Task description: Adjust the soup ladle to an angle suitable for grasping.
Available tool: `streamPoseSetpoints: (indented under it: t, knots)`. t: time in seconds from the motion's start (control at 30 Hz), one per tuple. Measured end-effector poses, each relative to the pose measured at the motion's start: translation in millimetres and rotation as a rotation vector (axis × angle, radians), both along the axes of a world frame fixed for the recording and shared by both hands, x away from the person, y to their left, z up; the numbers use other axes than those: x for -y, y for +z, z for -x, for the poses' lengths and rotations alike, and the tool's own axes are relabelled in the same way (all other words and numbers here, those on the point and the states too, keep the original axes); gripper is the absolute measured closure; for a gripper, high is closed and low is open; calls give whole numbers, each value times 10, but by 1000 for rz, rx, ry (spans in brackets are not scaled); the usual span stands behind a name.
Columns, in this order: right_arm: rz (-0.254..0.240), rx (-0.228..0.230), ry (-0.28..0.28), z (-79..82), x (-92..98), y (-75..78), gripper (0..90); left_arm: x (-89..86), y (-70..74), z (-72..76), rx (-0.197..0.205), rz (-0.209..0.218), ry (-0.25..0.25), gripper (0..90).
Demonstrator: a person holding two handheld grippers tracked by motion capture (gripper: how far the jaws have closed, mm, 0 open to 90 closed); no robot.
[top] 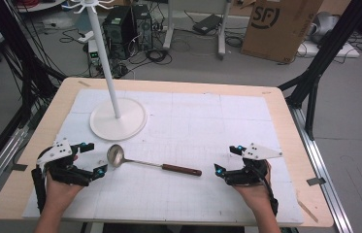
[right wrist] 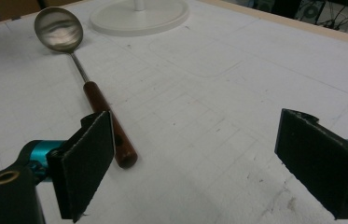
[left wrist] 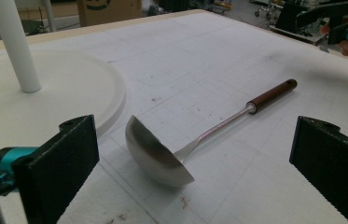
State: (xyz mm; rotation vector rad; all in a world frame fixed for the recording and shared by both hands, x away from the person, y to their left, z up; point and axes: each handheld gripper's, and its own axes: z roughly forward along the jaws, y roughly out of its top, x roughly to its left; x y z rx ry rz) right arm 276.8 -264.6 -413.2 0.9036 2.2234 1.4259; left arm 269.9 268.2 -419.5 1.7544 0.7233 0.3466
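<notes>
- Two grippers, left (top: 93,158) and right (top: 227,160), stood wide open, holding nothing.
- Ladle (top: 152,164) lay flat on the white mat (top: 207,121) between them, bowl nearest the left gripper, handle end nearest the right.

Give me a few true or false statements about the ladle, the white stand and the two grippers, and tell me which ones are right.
1. The ladle lies on the table between the two grippers. True.
2. The left gripper is shut on the ladle's bowl. False: its jaws stand open and hold nothing.
3. The ladle's brown handle end points toward the right gripper. True.
4. The ladle hangs from a hook of the white stand. False: it lies flat on the mat in front of the stand's round base.
5. The right gripper's jaws are open. True.
</notes>
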Motion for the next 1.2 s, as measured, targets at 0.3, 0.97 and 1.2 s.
streamPoseSetpoints:
  t: [0.3,0.97,1.2]
  knots:
    - [15,-10,-3,22,9,-18,109,29,3,-6,2,9,-9,17]
    - [12,-16,-13,3,60,-33,108,304,39,-23,0,-10,-91,18]
    - [8,-21,-18,1,68,-33,109,385,70,-33,5,-10,-124,18]
